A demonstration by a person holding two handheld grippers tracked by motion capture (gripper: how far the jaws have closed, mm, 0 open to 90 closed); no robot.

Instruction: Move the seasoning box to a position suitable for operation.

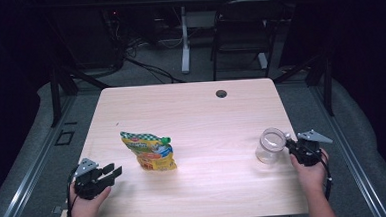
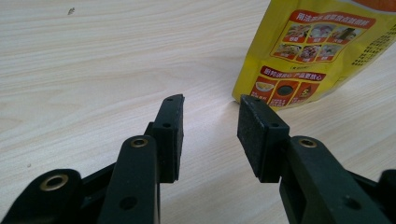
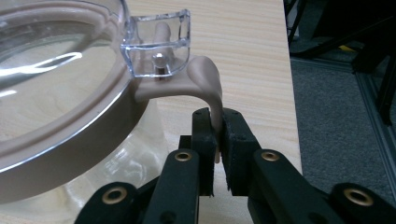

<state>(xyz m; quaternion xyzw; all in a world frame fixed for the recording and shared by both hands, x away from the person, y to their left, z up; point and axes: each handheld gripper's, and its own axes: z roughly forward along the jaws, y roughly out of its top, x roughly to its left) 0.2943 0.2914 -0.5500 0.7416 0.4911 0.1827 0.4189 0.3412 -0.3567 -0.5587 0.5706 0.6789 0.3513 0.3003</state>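
**Right jaws on the jar's latch, pouch waiting ahead of the left jaws**

The clear jar stands upright on the surface, near its right edge. It is taken here as the landmark. The right gripper sits just beside the jar, on the side toward the surface's edge. Its jaws are closed on the thin beige latch tab, which curves down from the jar's rim hinge; the pads press the tab from both sides. So the right hand is clearly the one nearer to the jar.

The yellow pouch lies flat well to the left of the jar, about in the middle of the surface. Its long axis runs slanted, with the green cap pointing toward the jar. The left gripper is still farther from the jar, left of the pouch. Its jaws stand about half open and hold nothing. The bottom corner of the pouch lies just ahead of them and a little to their right, not between them.

In my judgement, the next move turns on the tab: it must be pulled away from the jar's wall.
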